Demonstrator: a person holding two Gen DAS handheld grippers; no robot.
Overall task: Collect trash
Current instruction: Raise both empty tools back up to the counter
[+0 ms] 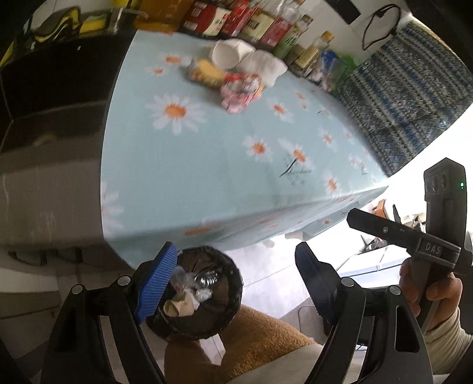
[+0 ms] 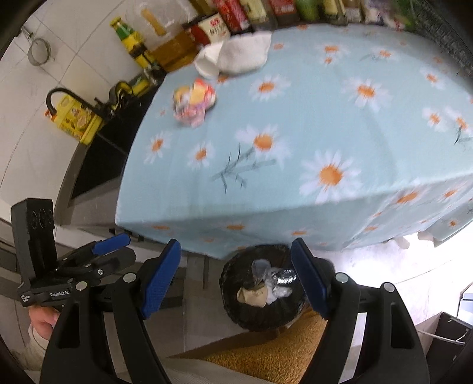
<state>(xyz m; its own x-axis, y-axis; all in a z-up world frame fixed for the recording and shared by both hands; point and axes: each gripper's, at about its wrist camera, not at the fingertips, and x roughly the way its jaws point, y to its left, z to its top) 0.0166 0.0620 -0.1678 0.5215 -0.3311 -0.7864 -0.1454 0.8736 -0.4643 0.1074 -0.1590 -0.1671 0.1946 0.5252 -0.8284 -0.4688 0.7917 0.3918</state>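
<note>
Both tools hang over the floor at the near edge of the table, each with its jaws spread wide and nothing between them. Below the left gripper, under its left pad, sits the black-lined bin, already holding crumpled paper and foil. From the right gripper the same bin lies straight ahead between the pads, low on the floor. Far ahead of both, across the daisy cloth, the remaining trash waits: a colourful wrapper bundle, a white paper cup and a crumpled white tissue, close together beside a row of bottles and boxes
</note>
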